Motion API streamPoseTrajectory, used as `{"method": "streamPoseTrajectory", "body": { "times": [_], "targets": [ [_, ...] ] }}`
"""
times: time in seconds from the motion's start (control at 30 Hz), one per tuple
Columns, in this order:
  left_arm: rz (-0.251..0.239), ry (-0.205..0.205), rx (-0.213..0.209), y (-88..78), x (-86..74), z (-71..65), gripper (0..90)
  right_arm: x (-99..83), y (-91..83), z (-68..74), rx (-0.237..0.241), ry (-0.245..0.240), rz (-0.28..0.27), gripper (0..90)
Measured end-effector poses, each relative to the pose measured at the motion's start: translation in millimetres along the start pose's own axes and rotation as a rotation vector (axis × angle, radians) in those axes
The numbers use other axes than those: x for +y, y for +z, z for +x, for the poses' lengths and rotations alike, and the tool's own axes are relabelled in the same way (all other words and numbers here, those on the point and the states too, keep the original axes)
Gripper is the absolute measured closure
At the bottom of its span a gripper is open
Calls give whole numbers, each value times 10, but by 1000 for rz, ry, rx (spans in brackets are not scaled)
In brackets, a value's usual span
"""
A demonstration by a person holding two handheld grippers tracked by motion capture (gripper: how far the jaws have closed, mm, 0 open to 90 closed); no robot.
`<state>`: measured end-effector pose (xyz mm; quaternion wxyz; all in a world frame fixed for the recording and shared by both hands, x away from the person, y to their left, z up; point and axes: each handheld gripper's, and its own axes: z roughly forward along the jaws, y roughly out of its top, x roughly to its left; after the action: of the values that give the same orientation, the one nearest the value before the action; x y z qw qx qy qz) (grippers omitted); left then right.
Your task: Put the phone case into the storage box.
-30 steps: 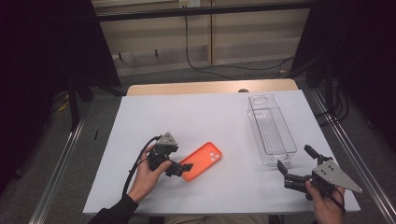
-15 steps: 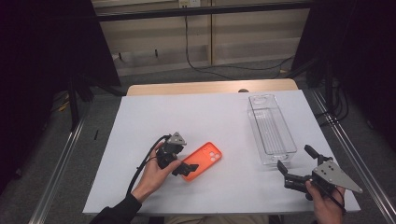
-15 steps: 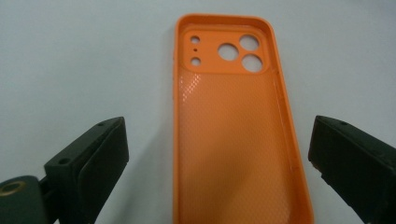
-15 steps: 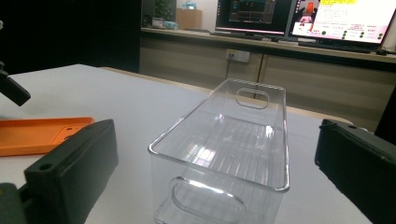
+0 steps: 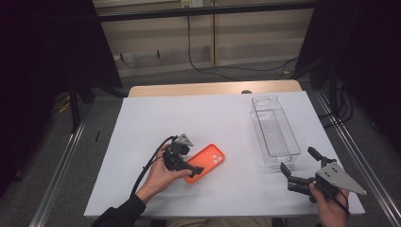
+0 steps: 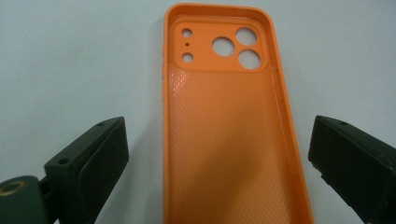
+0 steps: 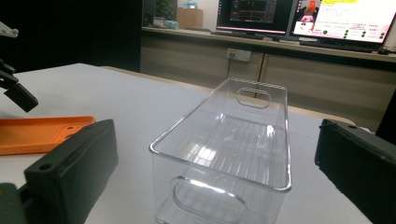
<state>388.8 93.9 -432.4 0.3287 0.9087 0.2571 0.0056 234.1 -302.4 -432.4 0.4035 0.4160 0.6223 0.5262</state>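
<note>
In the left gripper view, the orange phone case (image 6: 233, 121) runs off the bottom edge, so its lower end cannot be seen. Both jaws of the left gripper (image 6: 219, 158) are cut off by the bottom corners there. From the high view, that gripper covers the near end of the case. In the right gripper view, the clear plastic bin (image 7: 224, 149) is cropped at the bottom, and the case is cut off at the left edge. The monitor screens (image 7: 299, 16) behind are too blurred to read.
</note>
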Motion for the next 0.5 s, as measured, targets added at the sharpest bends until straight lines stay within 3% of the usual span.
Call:
{"method": "streamPoseTrajectory", "body": {
  "times": [0.2,0.33,0.5],
  "targets": [
    [11,-12,-8,71,80,9,51,-1,1,0,1,-1,2,0],
    [11,-5,-7,72,110,12,51,-2,1,-1,1,3,3,0],
    [44,11,-9,142,140,2,63,-2,3,2,3,-3,1,0]
  ]
}}
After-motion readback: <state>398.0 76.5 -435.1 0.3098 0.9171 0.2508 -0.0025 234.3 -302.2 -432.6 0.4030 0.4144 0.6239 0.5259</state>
